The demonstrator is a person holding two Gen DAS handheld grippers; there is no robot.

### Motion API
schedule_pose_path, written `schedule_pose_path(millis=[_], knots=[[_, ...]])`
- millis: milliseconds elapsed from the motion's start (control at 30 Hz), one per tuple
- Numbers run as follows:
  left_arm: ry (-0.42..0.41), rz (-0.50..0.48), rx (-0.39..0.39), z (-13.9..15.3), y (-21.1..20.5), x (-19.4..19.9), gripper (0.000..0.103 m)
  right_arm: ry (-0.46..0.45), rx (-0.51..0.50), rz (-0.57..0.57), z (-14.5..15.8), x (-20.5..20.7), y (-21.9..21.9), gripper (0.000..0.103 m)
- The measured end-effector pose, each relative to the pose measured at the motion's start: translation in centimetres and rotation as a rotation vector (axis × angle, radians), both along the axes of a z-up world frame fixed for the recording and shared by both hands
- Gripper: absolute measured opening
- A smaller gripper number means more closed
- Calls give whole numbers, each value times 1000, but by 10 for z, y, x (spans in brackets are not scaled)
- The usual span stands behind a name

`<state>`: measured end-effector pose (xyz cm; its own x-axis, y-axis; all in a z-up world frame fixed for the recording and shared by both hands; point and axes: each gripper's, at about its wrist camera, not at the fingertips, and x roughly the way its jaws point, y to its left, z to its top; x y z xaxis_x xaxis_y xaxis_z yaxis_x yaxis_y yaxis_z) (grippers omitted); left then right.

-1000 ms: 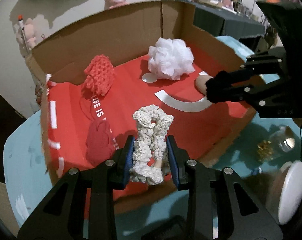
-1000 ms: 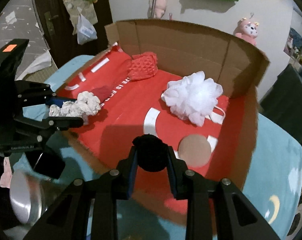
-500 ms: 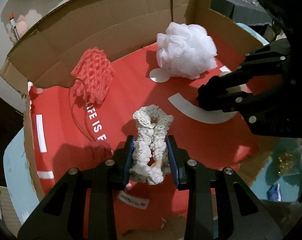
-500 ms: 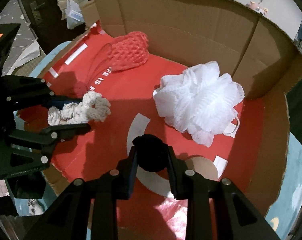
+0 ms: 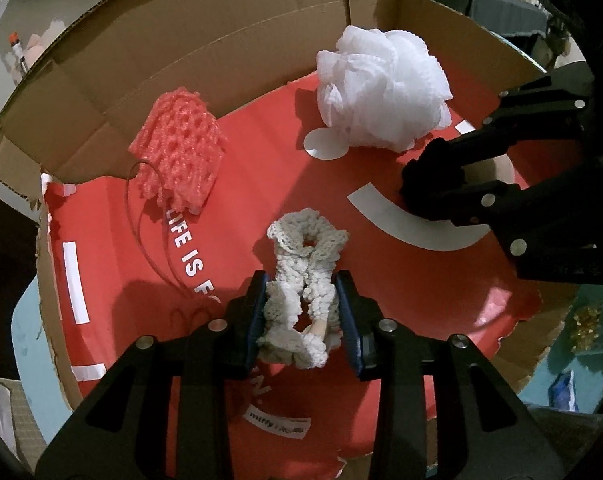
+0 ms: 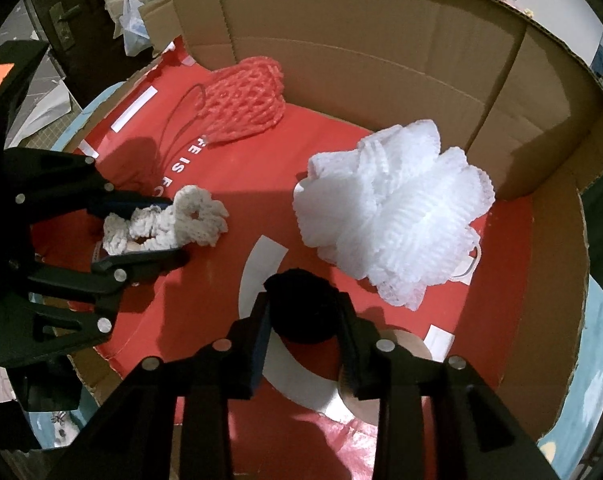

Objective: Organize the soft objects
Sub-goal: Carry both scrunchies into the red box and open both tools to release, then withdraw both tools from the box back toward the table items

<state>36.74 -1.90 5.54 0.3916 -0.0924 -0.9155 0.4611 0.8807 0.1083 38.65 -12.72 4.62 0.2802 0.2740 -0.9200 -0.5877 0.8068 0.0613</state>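
My left gripper (image 5: 301,320) points down into a cardboard box (image 5: 221,60). A cream crocheted scrunchie (image 5: 301,248) sits between its blue pads, low over the red sheet (image 5: 261,176) that lines the floor. Its jaws are opening, and the pads still touch the scrunchie. My right gripper (image 6: 303,320) holds a black soft puff (image 6: 301,304) just above the sheet's white arc. Those jaws are opening too, with both pads against the puff. Each gripper shows in the other's view: the left gripper (image 6: 173,228) and the right gripper (image 5: 417,176).
A white mesh bath puff (image 6: 389,208) lies at the back right of the box. At the back left a pink foam net (image 6: 245,100) lies with a thin cord. A brown disc (image 6: 405,344) sits under my right finger. High cardboard walls close the far side.
Both grippers have come forward and down into the box with their objects. The box floor now fills both views. Both pairs of jaws stand slightly wider than before.
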Motion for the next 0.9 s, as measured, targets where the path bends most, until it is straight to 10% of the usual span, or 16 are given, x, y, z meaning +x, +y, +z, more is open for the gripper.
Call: schedule_pose_path(millis=[900], knots=[[-134, 74, -91, 59, 12, -35, 71, -87, 38, -49, 40, -28, -25, 81]])
